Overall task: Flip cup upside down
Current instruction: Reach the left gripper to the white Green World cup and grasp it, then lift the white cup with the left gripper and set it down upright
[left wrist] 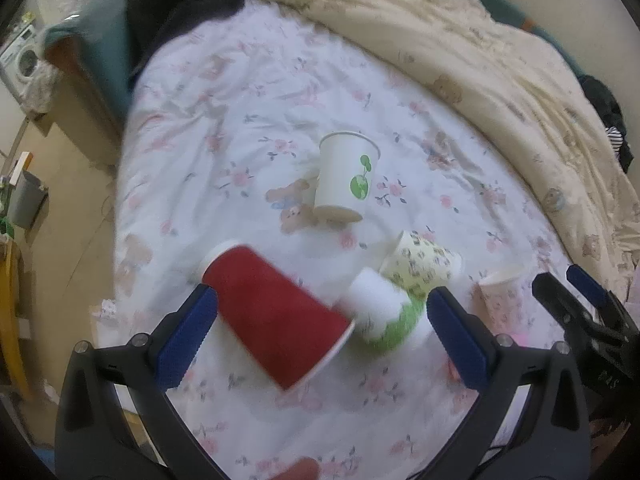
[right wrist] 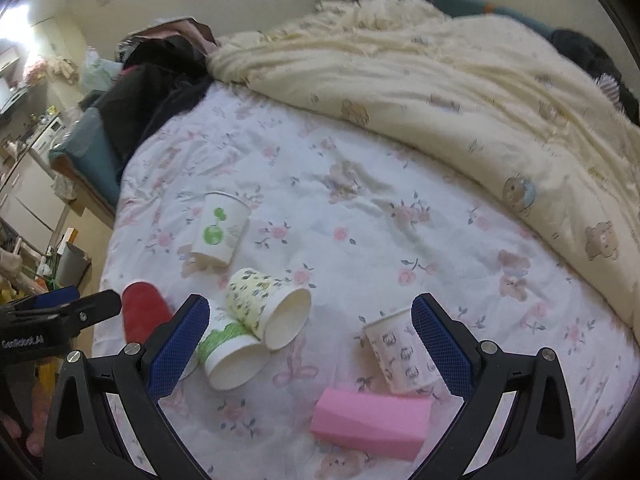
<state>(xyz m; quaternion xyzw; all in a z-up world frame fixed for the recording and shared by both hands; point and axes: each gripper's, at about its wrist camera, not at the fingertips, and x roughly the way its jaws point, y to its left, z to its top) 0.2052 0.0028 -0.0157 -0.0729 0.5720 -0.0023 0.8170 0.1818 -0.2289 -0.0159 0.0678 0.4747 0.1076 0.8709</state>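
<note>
A red cup [left wrist: 276, 316] lies on its side on the flowered bed sheet [left wrist: 248, 128], between the open fingers of my left gripper [left wrist: 320, 336], nearer the left one; it also shows in the right wrist view [right wrist: 142, 314]. A white cup with a green print [left wrist: 344, 176] stands upright beyond it. A green-and-white cup [left wrist: 384, 310] and a leaf-patterned cup [left wrist: 424, 262] lie on their sides. My right gripper [right wrist: 312, 344] is open and empty above the sheet, with a patterned cup [right wrist: 402, 354] standing by its right finger.
A pink block [right wrist: 370, 420] lies on the sheet near the right gripper. A cream blanket [right wrist: 460, 92] is piled along the far and right side of the bed. Dark clothes [right wrist: 156, 84] lie at the far left corner. The bed edge drops to the floor [left wrist: 60, 184] on the left.
</note>
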